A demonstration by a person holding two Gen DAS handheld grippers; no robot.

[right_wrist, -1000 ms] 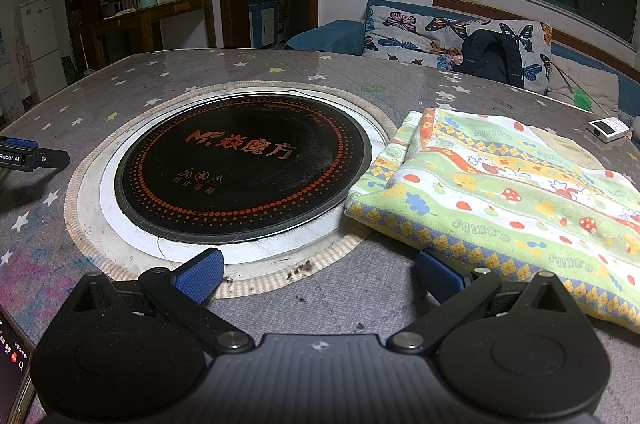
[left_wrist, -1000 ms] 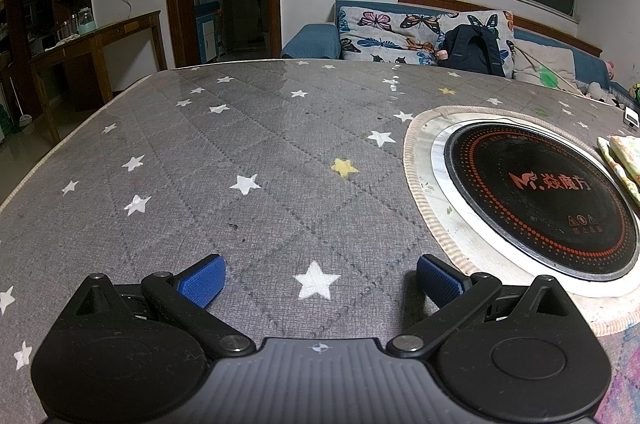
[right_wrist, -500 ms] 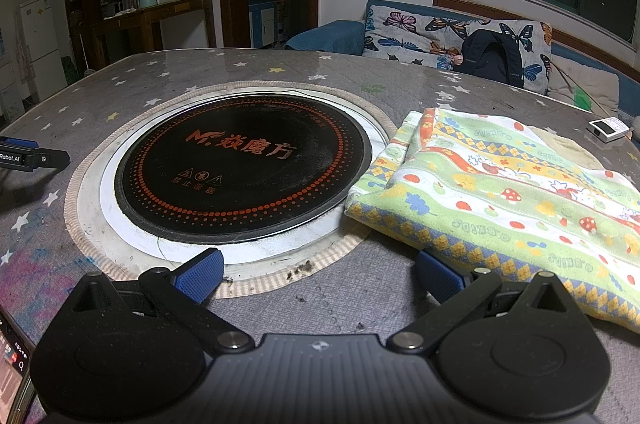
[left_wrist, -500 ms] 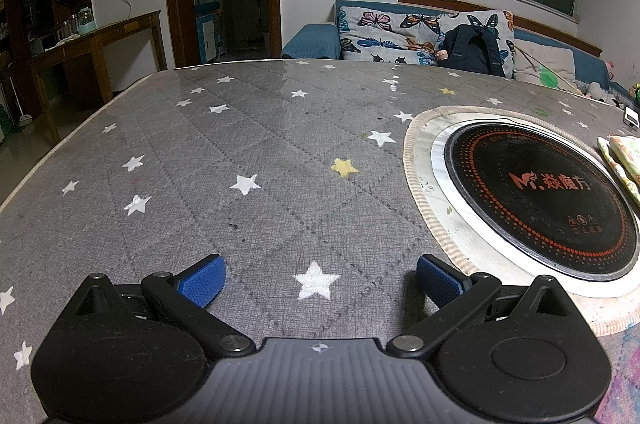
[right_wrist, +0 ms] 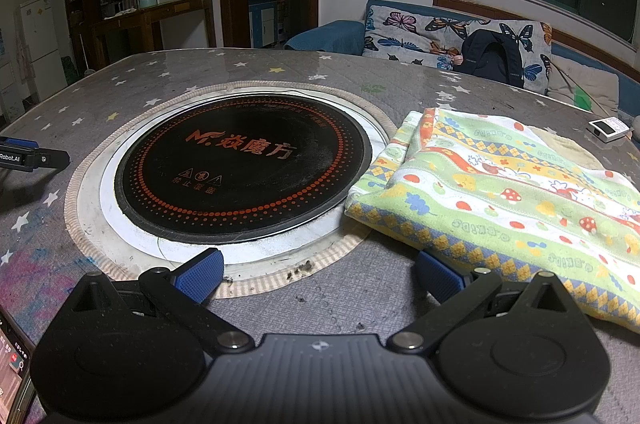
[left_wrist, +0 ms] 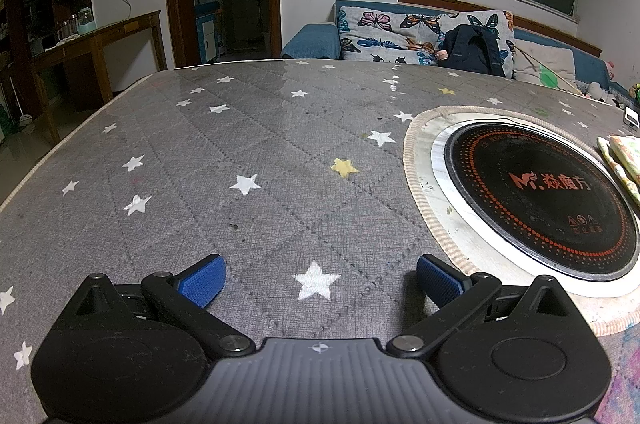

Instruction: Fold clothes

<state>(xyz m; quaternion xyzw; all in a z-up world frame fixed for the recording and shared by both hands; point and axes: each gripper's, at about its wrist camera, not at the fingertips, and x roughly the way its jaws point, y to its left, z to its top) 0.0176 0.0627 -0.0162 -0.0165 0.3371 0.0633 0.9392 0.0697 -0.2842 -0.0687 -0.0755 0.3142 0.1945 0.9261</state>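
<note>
Both hand-held grippers rest low over the table (left_wrist: 240,184) with nothing between their blue pads. Right gripper (right_wrist: 318,274) stands wide, its right finger just beside the near hem of the patterned cloth (right_wrist: 500,192); left gripper (left_wrist: 318,278) is equally wide over bare star-print cover, well apart from the cloth. Beyond them sits the round black cooktop (right_wrist: 244,164), and the cloth lies just to its right as a flat, layered rectangle. Judging by that shape, folding looks largely done; at most another fold or a tidy-up remains. Farther off, a sofa (left_wrist: 400,32) lines the wall.
</note>
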